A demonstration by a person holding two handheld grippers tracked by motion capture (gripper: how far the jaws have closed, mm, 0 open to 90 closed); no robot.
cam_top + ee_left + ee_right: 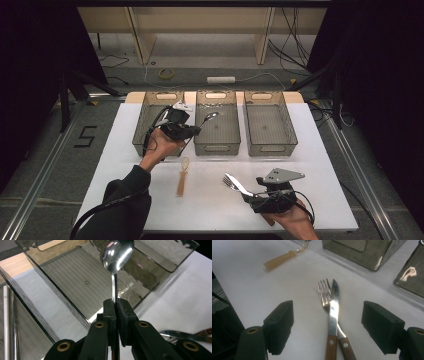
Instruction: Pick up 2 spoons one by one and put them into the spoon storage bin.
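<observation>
Left gripper (pixel 114 302): jaws clamped tight on the thin handle of a metal spoon (pixel 116 255). The handle runs straight out from between the pads; the bowl stands well beyond the jaw tips, hollow side facing back toward the camera.

Under and beyond the spoon bowl, in the left gripper view: a smoky transparent bin (pixel 75 282) with a ribbed floor. Its near wall crosses just ahead of the jaw tips, to their left. In the high view the left gripper (pixel 197 129) hangs at the gap between the left bin (pixel 142 127) and the middle bin (pixel 217 135), with the spoon (pixel 211 117) reaching past the tips over the middle bin's left edge. A third bin (pixel 270 131) stands to the right, well apart from both grippers.

Right gripper (pixel 328 327): jaws spread wide, nothing pressed. A knife (pixel 333 312) and a fork (pixel 323 293), both wooden-handled, lie crossed on the white table (pixel 249 285) in the space between the open pads, touching neither pad. The knife lies on top of the fork; blade and tines point away past the jaw tips, handles run back toward the gripper body.

Ahead of the right jaws and off to their left: a small translucent plastic utensil (pixel 284 256), flat on the table, well apart from the knife and fork.
</observation>
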